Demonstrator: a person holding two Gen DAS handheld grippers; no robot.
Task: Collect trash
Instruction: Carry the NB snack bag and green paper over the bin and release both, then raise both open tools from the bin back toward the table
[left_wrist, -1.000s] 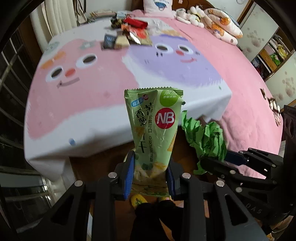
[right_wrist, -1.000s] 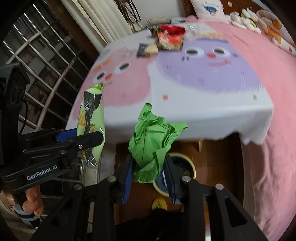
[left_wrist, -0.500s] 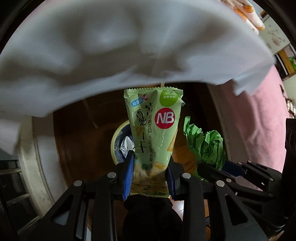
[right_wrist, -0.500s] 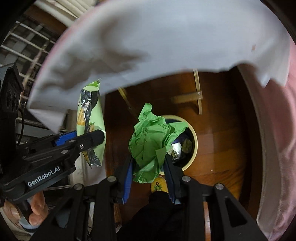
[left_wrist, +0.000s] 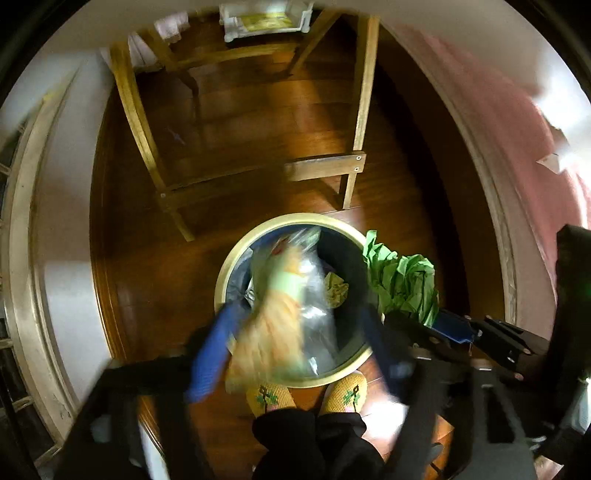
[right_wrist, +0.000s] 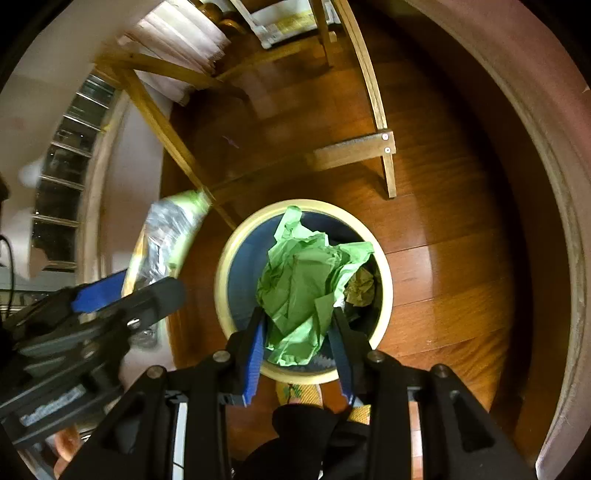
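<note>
Both grippers hang directly above the round trash bin (right_wrist: 384, 280) on the wooden floor: right gripper (right_wrist: 297, 334) jaws clamped on crumpled green paper (right_wrist: 306, 280), left gripper (left_wrist: 295, 347) jaws spread apart, blurred snack wrapper (left_wrist: 273, 314) dropping binward.

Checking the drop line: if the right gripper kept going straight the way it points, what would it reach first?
The right gripper, shut on the green paper, points into the bin. It would likely first meet the trash inside, such as the brownish wad, though depth is unclear.
</note>
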